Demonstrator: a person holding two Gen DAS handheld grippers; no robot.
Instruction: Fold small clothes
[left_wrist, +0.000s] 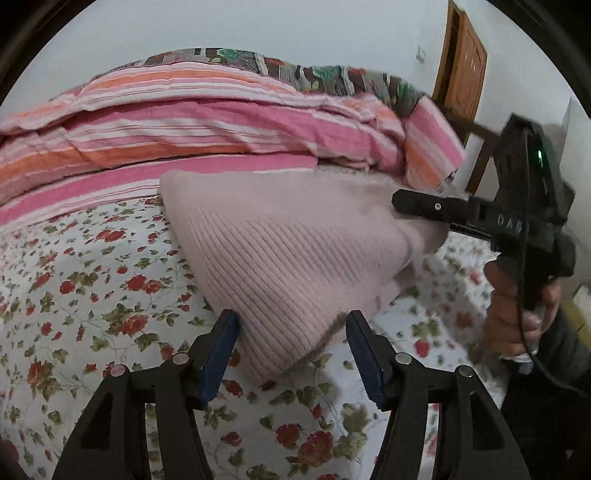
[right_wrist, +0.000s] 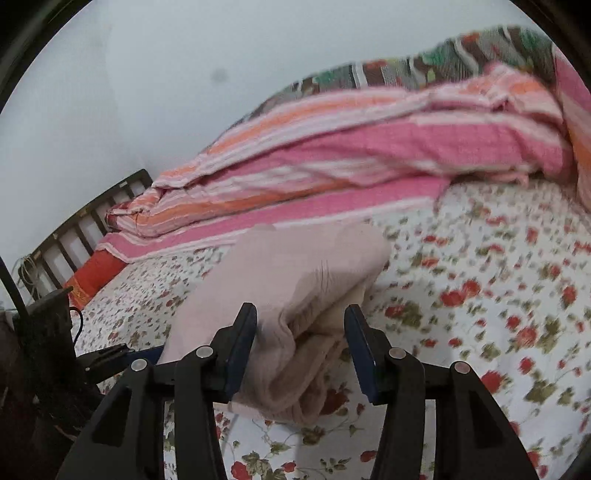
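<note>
A pale pink ribbed knit garment (left_wrist: 295, 254) lies folded in a thick bundle on the floral bed sheet (left_wrist: 92, 295). My left gripper (left_wrist: 293, 325) is open, its blue-padded fingers on either side of the bundle's near corner. My right gripper (right_wrist: 301, 321) is open too, straddling the folded end of the same garment (right_wrist: 295, 295). In the left wrist view the right gripper (left_wrist: 424, 208) shows at the garment's far right end, held by a hand (left_wrist: 517, 321).
A pink and orange striped quilt (left_wrist: 184, 122) is heaped along the back of the bed, with a patterned blanket (left_wrist: 295, 70) behind it. A dark slatted headboard (right_wrist: 81, 225) and an orange-red pillow (right_wrist: 96, 273) lie at the left. A wooden door (left_wrist: 465, 70) stands at the right.
</note>
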